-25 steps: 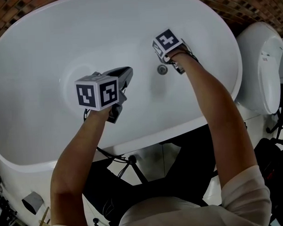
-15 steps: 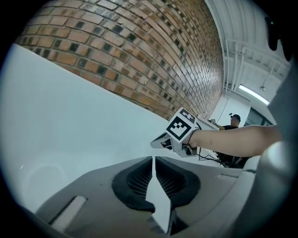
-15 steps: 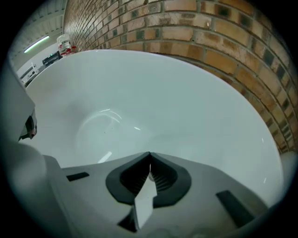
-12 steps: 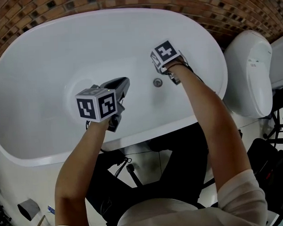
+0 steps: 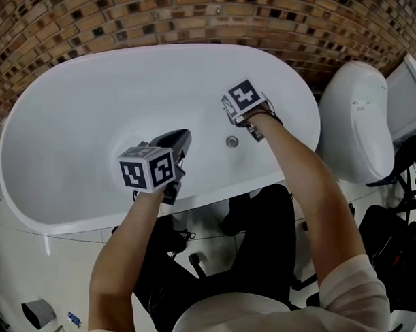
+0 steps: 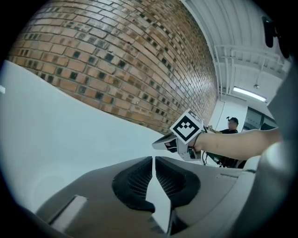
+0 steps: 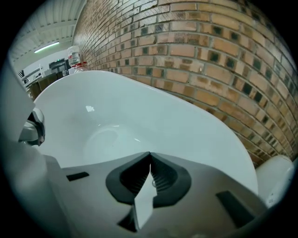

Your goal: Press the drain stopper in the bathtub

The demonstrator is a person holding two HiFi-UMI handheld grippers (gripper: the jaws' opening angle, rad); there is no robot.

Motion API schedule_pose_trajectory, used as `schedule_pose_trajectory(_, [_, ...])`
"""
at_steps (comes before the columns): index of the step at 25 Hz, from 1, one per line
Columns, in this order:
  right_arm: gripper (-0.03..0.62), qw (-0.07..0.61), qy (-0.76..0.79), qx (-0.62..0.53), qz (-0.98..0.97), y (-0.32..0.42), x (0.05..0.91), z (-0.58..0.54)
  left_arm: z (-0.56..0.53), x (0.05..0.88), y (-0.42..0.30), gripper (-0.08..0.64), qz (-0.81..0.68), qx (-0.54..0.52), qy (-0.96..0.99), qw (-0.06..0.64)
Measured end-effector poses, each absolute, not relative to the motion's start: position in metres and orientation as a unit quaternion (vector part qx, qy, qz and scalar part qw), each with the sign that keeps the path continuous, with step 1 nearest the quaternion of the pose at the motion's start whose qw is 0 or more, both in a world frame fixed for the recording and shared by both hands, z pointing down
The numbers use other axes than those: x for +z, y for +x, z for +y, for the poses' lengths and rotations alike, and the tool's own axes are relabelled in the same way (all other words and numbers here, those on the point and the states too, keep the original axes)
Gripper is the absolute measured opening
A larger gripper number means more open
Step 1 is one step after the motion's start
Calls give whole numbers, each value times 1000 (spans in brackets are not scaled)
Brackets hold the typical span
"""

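The white oval bathtub fills the head view. Its small round metal drain stopper sits on the tub floor right of centre. My right gripper hovers just above and right of the stopper, its jaws hidden under its marker cube. In the right gripper view the jaws are shut and empty over the tub's basin. My left gripper hangs over the tub's middle, left of the stopper, shut with nothing in it. The left gripper view also shows the right gripper apart from it.
A brick wall curves behind the tub. A white toilet stands close to the tub's right end. A water bottle stands beyond the tub's far rim. A person is in the far background. Cables and dark gear lie below the near rim.
The head camera has pulled back and up, so the tub looks smaller and more wall shows. Both grippers hold about the same places over the tub, shut throughout.
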State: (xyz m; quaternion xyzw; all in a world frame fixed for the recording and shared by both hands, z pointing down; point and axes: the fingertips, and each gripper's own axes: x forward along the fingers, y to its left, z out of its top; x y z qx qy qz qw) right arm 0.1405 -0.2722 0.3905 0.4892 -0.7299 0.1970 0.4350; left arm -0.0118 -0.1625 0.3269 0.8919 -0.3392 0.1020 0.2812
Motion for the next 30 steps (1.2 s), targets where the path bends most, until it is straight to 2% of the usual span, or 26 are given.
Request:
schedule_pose_trajectory(11, [15, 417, 503, 174, -737, 152, 336, -234, -138, 294, -16, 31, -349, 93, 898, 253])
schedule_pose_trajectory(19, [15, 406, 518, 114, -744, 160, 269, -211, -117, 263, -15, 30, -344, 76, 908, 228])
schedule_pose_trajectory(30, [15, 376, 512, 60, -770, 138, 202, -163, -77, 227, -17, 31, -341, 62, 918, 192])
